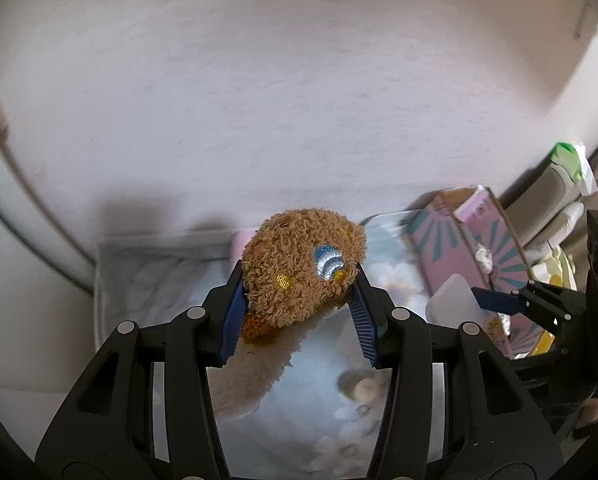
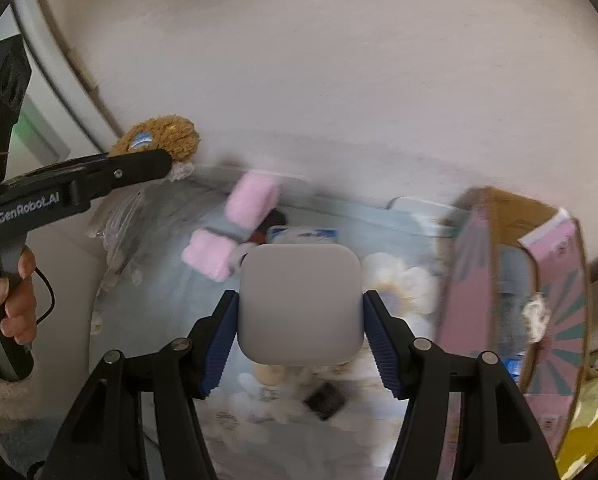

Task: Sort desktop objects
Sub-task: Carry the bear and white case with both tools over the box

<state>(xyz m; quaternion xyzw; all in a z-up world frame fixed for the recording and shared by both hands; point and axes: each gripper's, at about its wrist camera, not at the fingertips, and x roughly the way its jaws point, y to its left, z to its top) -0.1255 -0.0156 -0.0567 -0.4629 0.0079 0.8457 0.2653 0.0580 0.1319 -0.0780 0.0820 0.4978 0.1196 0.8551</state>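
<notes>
We are working over a pale desk [image 1: 259, 80], where a floral cloth [image 2: 159, 320] is lying strewn with small items. At its right edge a pink cardboard box [image 2: 539, 280] is standing open. We judge the step as the carry: both picks look done and each thing is hanging clear above the cloth. Our left gripper [image 1: 299, 304] is standing partly closed, pads pressing the sides of a brown plush toy [image 1: 299, 260]. Our right gripper [image 2: 299, 324] is clamping a grey rounded-square case [image 2: 299, 304] by its two edges. Next, we are needing a destination for each, perhaps the box, and a steady lowering before letting go.
</notes>
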